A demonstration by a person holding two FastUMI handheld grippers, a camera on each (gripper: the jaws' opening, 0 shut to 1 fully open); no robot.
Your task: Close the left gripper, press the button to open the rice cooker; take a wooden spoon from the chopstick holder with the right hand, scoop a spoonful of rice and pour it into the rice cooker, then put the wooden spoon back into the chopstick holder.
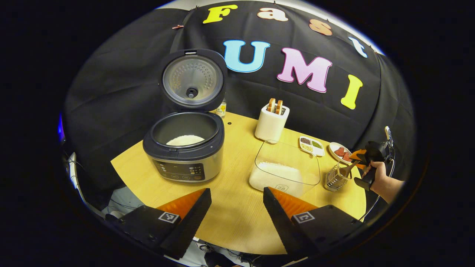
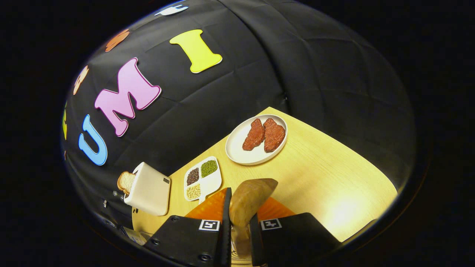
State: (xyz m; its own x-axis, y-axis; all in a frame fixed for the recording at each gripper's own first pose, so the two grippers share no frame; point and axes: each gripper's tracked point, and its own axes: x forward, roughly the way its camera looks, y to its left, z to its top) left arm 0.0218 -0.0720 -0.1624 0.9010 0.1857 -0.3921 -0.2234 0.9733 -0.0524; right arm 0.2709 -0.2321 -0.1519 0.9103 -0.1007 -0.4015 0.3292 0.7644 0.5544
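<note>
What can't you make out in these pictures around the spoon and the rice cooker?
- Spoon handle, right gripper view: hidden below the right tool, whose fingers clamp it.
- Holder, left gripper view: too small and far off to tell what it contains or whether the spoon has left it.
- Cooker panel, left gripper view: buttons too small to tell apart.
- Bottle, left gripper view: mostly hidden behind the cooker lid.

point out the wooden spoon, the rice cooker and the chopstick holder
wooden spoon [image 2: 249,202], right gripper view, on its bowl above the fingers
rice cooker [image 1: 185,168], left gripper view, on its front control panel
chopstick holder [image 1: 336,180], left gripper view, on its wire side
</note>
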